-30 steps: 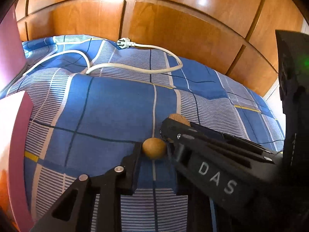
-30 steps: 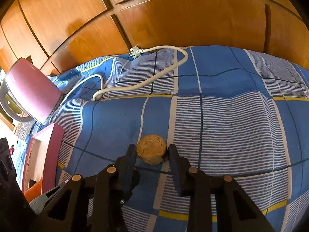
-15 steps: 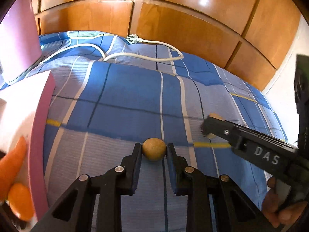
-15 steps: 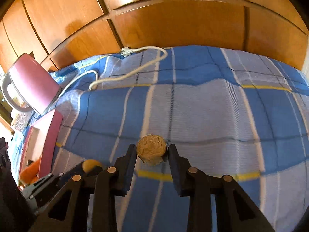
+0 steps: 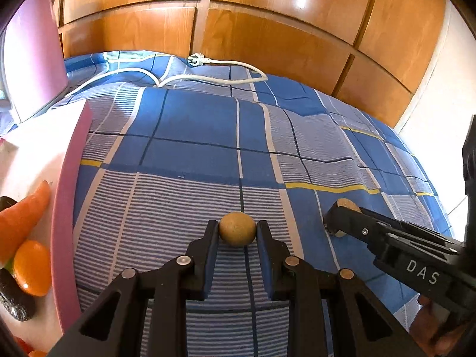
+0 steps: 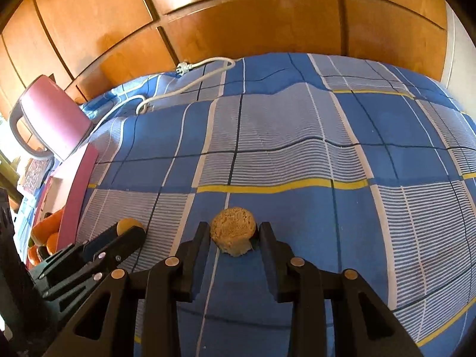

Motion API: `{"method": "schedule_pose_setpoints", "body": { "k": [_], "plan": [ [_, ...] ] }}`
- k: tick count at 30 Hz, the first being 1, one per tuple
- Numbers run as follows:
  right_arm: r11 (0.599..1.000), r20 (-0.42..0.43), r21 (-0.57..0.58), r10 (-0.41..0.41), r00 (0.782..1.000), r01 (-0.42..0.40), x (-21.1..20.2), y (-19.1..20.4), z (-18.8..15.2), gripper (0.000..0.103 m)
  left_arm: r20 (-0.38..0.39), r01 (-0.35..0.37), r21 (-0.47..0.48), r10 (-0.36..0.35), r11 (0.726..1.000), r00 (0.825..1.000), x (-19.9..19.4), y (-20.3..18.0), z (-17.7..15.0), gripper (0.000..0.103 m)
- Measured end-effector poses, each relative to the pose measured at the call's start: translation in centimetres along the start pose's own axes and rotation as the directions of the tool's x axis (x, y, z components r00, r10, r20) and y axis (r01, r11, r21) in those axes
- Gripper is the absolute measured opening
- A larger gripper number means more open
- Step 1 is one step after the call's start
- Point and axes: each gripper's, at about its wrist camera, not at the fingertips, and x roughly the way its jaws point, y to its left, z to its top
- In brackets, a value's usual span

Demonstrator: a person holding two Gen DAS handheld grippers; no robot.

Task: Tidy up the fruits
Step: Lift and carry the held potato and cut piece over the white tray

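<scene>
While the left wrist camera looks down along its own fingers, the left gripper (image 5: 237, 233) is seen pinching a small brown fruit (image 5: 237, 229) at its two sides, with the pads pressed on its widest part above the checked blue bedspread (image 5: 190, 136). This fruit looks smooth, round and light, so I judge it could roll out of the pads if they loosen; holding it across the middle, as now, seems the safest place. At the left edge stands a pink tray (image 5: 64, 208), and in it lie a carrot (image 5: 22, 220), an orange fruit (image 5: 31, 267) and a dark avocado (image 5: 15, 300). The right gripper (image 5: 336, 218) enters from the right side, with something tan at its tip.

In the right wrist view, the right gripper (image 6: 233, 236) is closed on a rough tan fruit piece (image 6: 233, 230) with a flat, grainy cut face. It looks light but perhaps soft or crumbly, so I would press it gently at the round sides. The left gripper (image 6: 131, 232) with its fruit is at the lower left, near the tray.

The bedspread is soft and wrinkled, so a round fruit put down there may roll. A white power cable (image 6: 193, 84) lies at the far side, a pink appliance (image 6: 52, 117) stands beside the tray, and wooden wardrobe panels (image 6: 253, 20) close the room behind.
</scene>
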Motion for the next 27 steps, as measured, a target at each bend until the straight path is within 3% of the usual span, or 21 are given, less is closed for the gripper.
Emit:
{"method": "schedule_pose_setpoints", "body": {
  "k": [14,27],
  "plan": [
    [0.993,0.071,-0.072,-0.089,0.993,0.094,1.4,1.0,-0.7,0.037,0.015,0.007,0.005,-0.007,1.000,1.000,0.9,-0.3,-0.1,0.026],
    [0.999,0.074,-0.014,-0.043,0.996,0.044,1.6,0.1,-1.0,0.037,0.019,0.004,0.009,-0.004,1.000,1.000,0.9,-0.4,-0.1,0.026]
  ]
}}
